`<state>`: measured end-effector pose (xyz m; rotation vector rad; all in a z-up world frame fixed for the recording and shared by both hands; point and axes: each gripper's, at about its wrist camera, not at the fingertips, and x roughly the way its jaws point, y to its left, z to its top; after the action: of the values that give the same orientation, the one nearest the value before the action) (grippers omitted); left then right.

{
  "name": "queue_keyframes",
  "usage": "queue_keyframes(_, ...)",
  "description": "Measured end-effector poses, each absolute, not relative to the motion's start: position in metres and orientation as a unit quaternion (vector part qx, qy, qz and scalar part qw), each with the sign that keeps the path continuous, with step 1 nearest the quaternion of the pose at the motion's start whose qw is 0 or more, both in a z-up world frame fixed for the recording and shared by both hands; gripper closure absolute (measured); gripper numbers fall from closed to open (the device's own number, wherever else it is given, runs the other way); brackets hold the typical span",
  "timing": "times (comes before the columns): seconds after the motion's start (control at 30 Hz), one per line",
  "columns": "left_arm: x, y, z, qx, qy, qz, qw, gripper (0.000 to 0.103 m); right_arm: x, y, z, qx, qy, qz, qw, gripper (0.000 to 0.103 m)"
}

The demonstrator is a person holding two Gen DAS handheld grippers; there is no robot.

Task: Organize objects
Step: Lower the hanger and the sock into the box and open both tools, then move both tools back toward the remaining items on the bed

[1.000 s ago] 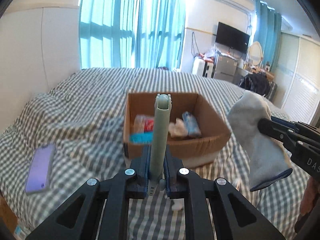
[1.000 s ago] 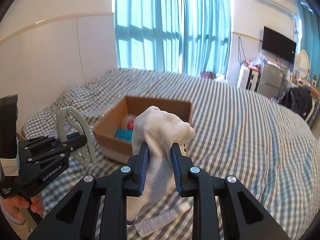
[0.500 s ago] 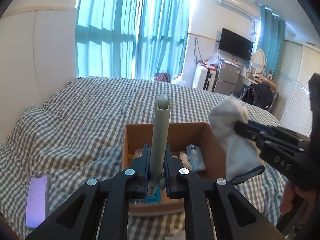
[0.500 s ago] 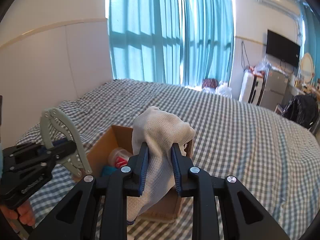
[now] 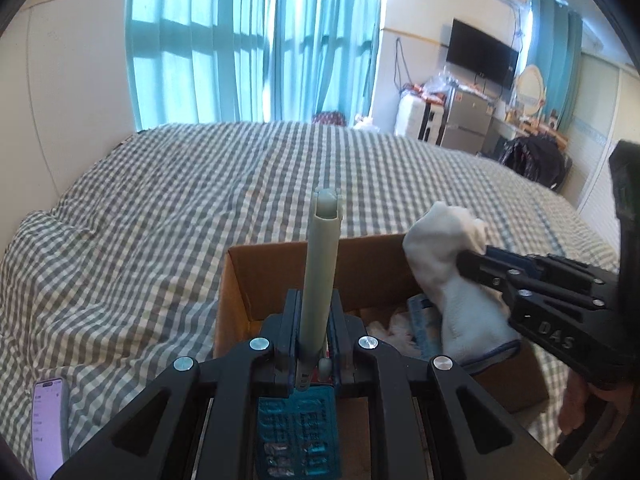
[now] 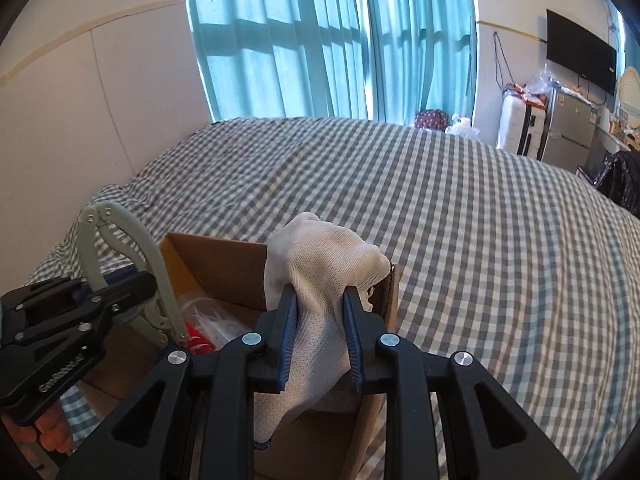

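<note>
Both wrist cams sit close above the cardboard box (image 5: pixel 280 264), left from its near-left, right from its near-right, both facing across the bed (image 6: pixel 480 208) toward the curtains (image 6: pixel 320 40).

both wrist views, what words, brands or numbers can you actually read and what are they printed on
"DAS": white letters on the body of the right claw, seen from the left wrist view; any further letters are cut off.
"GenRobot.AI": on the body of the left claw, seen from the right wrist view, soft but legible.
Phone screen: lines of text, too small to read.
Teal blister pack in the cardboard box: print too blurred to read.
</note>
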<state>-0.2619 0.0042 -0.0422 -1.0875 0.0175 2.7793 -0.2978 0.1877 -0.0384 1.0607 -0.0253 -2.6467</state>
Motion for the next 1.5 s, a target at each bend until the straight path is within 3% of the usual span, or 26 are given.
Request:
queue_keyframes(0.27,-0.271,0.016,-0.05,-0.371,0.037,0.926,0.062,0.087,-0.299,0.197,-0.042,0.371,-0.015,-0.916,0.149,0.07)
queue_keyframes(0.33,-0.269,0.017,-0.047,-0.372,0.038,0.926,0.057,0.079,-0.297,0.199,-0.036,0.368,-0.019,-0.918,0.147,0.062)
queue_keyframes(0.4,-0.264,0.015,-0.043,-0.371,0.035,0.927,0.051,0.059,-0.292,0.201,-0.028,0.361,-0.025,-0.921,0.148,0.056)
queue_keyframes(0.5,-0.253,0.013,-0.032,-0.358,0.033,0.933,0.032,0.041,-0.283,0.204,-0.009,0.343,-0.023,-0.928,0.141,0.041)
queue_keyframes(0.53,-0.247,0.011,-0.027,-0.354,0.034,0.934,0.02,0.037,-0.279,0.206,-0.002,0.335,-0.02,-0.932,0.139,0.037)
queue_keyframes(0.6,-0.239,0.009,-0.02,-0.348,0.034,0.937,0.003,0.017,-0.27,0.209,0.012,0.324,-0.013,-0.936,0.138,0.033)
queue_keyframes(0.67,-0.224,0.008,-0.009,-0.331,0.029,0.943,-0.018,0.008,-0.259,0.212,0.025,0.313,0.002,-0.94,0.135,0.027)
queue_keyframes(0.83,-0.194,0.007,0.009,-0.314,0.027,0.948,-0.038,0.001,-0.224,0.22,0.045,0.297,0.047,-0.946,0.124,0.023)
queue_keyframes(1.07,-0.142,0.004,0.01,-0.304,0.03,0.951,-0.049,0.0,-0.168,0.225,0.033,0.316,0.091,-0.939,0.104,0.02)
queue_keyframes(1.5,-0.087,0.007,-0.081,-0.374,0.028,0.926,-0.047,0.0,-0.104,0.211,-0.069,0.408,0.081,-0.905,0.093,0.02)
